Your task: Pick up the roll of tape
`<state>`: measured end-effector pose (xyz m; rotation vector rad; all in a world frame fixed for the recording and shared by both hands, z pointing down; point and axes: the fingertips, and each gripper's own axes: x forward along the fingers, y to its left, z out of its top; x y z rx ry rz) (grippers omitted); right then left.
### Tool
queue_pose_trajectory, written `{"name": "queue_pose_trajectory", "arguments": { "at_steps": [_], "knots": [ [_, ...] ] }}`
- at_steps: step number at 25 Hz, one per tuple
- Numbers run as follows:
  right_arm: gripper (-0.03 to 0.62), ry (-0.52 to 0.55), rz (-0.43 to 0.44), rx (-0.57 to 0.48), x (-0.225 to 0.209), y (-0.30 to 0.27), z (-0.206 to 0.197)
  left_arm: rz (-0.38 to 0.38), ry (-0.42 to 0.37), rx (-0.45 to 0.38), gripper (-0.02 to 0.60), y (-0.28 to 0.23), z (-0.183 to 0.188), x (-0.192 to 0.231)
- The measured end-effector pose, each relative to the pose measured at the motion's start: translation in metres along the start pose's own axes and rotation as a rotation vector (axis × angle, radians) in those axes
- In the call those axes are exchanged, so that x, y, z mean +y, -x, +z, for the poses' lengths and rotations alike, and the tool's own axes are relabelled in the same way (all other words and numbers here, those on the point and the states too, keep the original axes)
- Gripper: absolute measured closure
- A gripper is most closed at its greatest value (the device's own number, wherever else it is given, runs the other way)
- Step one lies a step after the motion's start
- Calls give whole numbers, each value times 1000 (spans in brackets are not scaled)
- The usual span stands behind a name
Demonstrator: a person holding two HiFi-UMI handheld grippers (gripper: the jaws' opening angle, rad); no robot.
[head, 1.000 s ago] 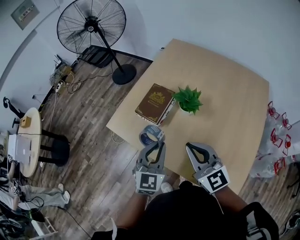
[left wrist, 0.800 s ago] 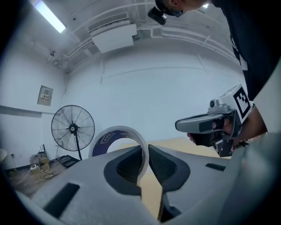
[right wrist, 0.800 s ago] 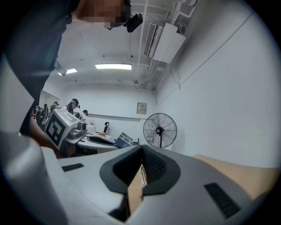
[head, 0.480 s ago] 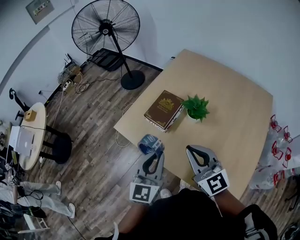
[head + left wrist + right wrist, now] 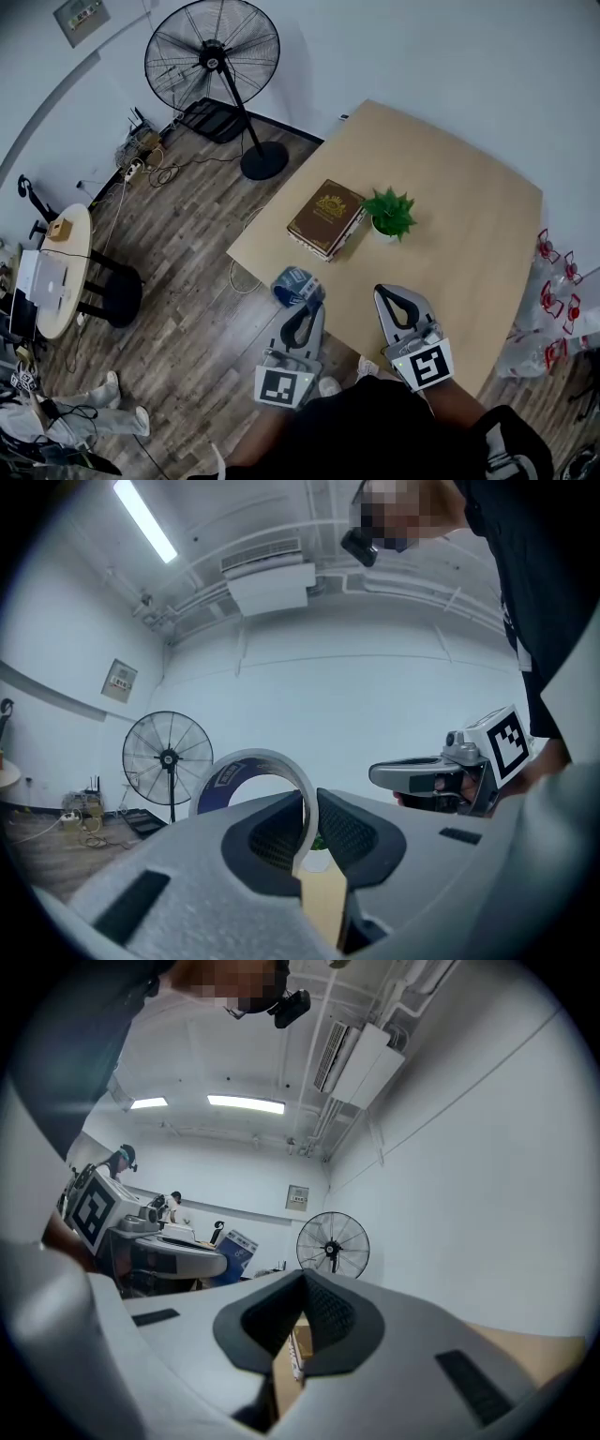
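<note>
From above I can't see the hands: the person's dark top [image 5: 375, 436] covers them, and only the grippers stick out. In the left gripper view the low part of the tape [image 5: 251, 769] is hidden behind the jaws, and the print on its blue inside is too small for me to read. Only a tiny bit of the plant [image 5: 319, 853] shows in the gap there. In the right gripper view just a thin strip of the book [image 5: 298, 1346] shows under the jaw tips. The left gripper [image 5: 312, 307] points level, away from the person. Its jaws are clamped on the wall of the tape, one pad inside the ring and one outside. The tape stands on its edge above the jaws, right by the near edge of the table [image 5: 469, 234], on the side toward the fan [image 5: 213, 58]. From above I can't tell if it is up off the table. The right gripper [image 5: 387, 293] points level too, over the table, beside the left one and not touching it. Its jaws are pressed together with nothing in them.
</note>
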<state>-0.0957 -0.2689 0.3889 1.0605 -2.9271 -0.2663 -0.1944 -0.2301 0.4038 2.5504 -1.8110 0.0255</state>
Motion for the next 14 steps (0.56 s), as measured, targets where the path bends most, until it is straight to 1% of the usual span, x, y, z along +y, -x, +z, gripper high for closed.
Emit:
{"name": "queue_pose_trajectory", "arguments": {
  "at_steps": [3, 7, 10, 14],
  "knots": [
    [600, 11, -4, -21, 0, 2, 4, -1, -17, -4, 534, 2, 2, -3],
    [599, 59, 0, -54, 4, 4, 11, -1, -71, 3, 533, 2, 3, -7],
    [600, 56, 5, -70, 5, 6, 15, -1, -78, -4, 533, 2, 7, -7],
    [600, 30, 5, -61, 6, 10, 13, -1, -84, -23, 534, 3, 12, -9]
  ]
}}
